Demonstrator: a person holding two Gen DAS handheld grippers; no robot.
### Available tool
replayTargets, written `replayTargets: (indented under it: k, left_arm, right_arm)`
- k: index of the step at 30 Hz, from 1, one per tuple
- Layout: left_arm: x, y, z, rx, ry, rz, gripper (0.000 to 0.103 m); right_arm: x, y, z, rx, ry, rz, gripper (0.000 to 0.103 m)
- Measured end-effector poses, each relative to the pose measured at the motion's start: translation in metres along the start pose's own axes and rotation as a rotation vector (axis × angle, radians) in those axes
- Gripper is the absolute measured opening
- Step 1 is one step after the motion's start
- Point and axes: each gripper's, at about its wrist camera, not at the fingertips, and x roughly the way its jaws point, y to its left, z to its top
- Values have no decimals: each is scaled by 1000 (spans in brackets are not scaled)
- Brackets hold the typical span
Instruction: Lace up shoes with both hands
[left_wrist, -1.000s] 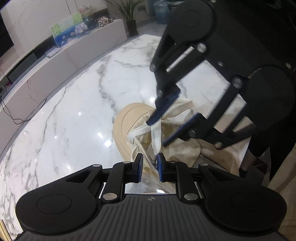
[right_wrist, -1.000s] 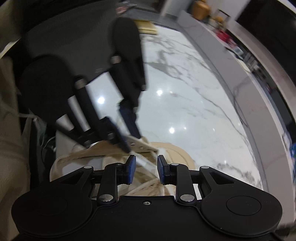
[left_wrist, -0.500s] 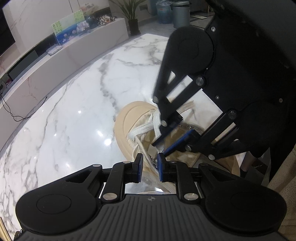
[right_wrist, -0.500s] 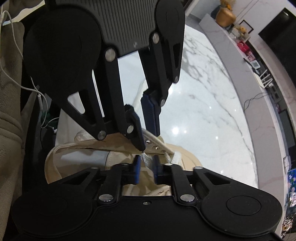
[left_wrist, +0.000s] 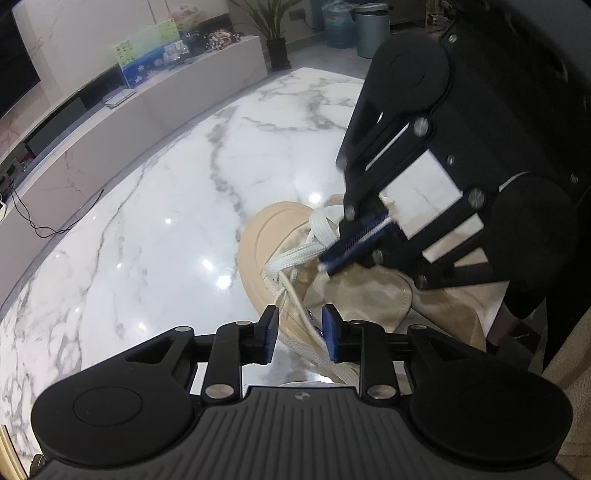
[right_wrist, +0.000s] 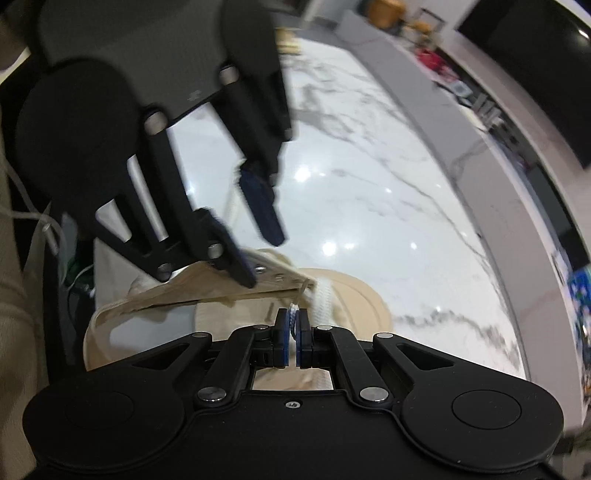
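A beige shoe (left_wrist: 266, 236) lies on the white marble table (left_wrist: 147, 221), toe pointing away from me, with a flat white lace (left_wrist: 295, 258) crossed over its front. My right gripper (left_wrist: 332, 258) comes in from the upper right and is shut on that lace. In the right wrist view its pads pinch the white lace (right_wrist: 325, 299) at the right gripper (right_wrist: 293, 317), over the shoe (right_wrist: 354, 295). My left gripper (left_wrist: 300, 325) sits low over the shoe's side with its jaws opening. A lace strand runs loose between its pads. The left gripper (right_wrist: 261, 258) also shows from across, fingers apart.
A long low cabinet (left_wrist: 110, 110) runs along the table's far left side. A potted plant (left_wrist: 275, 48) and bins (left_wrist: 365, 26) stand beyond the table's far end. Beige clothing (right_wrist: 14, 314) and a thin white cable (right_wrist: 22, 214) are close on the left.
The right gripper came down onto the crossed lace and closed on it. The left gripper stayed in place and its jaws widened around the strand.
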Motion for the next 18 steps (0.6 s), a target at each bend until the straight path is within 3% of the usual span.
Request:
replayTargets:
  k: [10,14,18]
  left_arm:
    - [-1,0,0,-44,-9,27,29]
    - [-2,-2,1,-41,-18,20,18]
    - [-2,-4,2,-42,-25,7,11]
  right_arm:
    - [-19,-24,-5,238,-27,-111,1]
    - [-33,-25,-19,267,-23,-132,1]
    - [-40,-12,-22,220,-25,-76,1]
